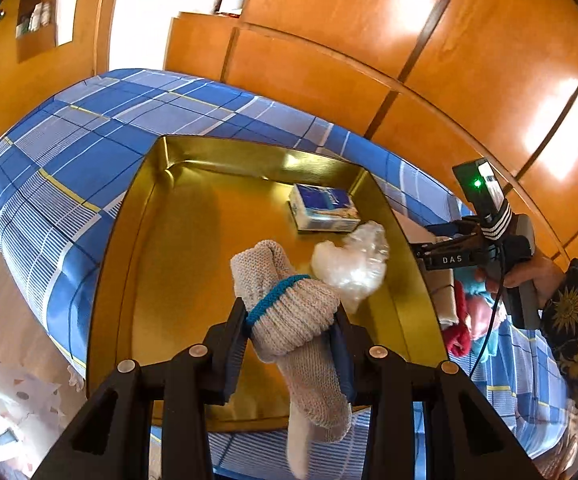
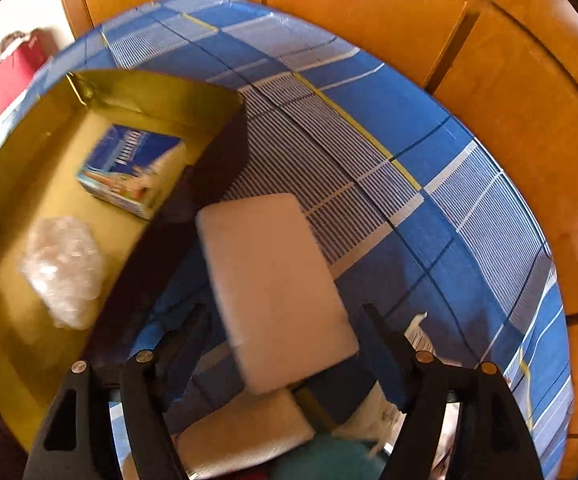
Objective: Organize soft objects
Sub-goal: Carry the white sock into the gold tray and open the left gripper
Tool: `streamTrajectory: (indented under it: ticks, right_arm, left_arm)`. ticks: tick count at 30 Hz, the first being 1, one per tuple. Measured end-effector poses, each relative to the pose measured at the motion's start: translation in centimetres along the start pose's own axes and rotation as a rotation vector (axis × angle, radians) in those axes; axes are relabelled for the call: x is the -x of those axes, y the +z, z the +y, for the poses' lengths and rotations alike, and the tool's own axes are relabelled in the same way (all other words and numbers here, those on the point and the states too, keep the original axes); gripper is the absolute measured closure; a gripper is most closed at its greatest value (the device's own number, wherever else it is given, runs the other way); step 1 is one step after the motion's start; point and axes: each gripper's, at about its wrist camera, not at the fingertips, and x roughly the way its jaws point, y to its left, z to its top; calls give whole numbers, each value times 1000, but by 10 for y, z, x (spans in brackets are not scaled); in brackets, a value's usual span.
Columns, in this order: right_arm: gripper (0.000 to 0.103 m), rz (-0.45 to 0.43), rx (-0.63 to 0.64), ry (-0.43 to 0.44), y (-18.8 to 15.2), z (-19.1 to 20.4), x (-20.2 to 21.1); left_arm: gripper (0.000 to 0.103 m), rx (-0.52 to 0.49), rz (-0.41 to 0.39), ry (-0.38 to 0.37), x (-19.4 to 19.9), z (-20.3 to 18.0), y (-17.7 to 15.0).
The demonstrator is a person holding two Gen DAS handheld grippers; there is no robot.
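My left gripper (image 1: 291, 322) is shut on a rolled grey knitted sock (image 1: 289, 312) with a teal band, held just above the gold tray (image 1: 121, 280). In the tray lie a blue tissue pack (image 1: 323, 208) and a crumpled clear plastic wrap (image 1: 351, 260). My right gripper (image 2: 285, 312) holds a pale beige sponge block (image 2: 273, 280) between its fingers, above the blue checked bedspread (image 2: 389, 112) to the right of the tray (image 2: 9, 320). The tissue pack (image 2: 129, 166) and the plastic wrap (image 2: 63, 268) also show there. The right gripper's body (image 1: 485, 236) shows in the left wrist view.
A pile of soft things, red, teal, pink and beige (image 1: 465, 312), lies on the bed right of the tray. Another beige pad (image 2: 245, 436) and a teal cloth (image 2: 329, 460) lie under the right gripper. Wooden wardrobe doors (image 1: 409, 40) stand behind the bed.
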Motion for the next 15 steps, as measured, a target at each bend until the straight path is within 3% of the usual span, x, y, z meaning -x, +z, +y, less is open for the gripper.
streamTrajectory:
  ticks: [8,9,15]
  right_arm:
    - [27,-2,-32,46,8,-13,-12]
    - [33,-7,-32,45,10,-15,-13]
    - [38,-44,-32,20,2,-17,-10]
  left_arm:
    - [63,-51,31,45,-24,-2,38]
    - [63,-60,34,50,-28,-3,43]
    - [55,-108,53,107,-66,-11,85]
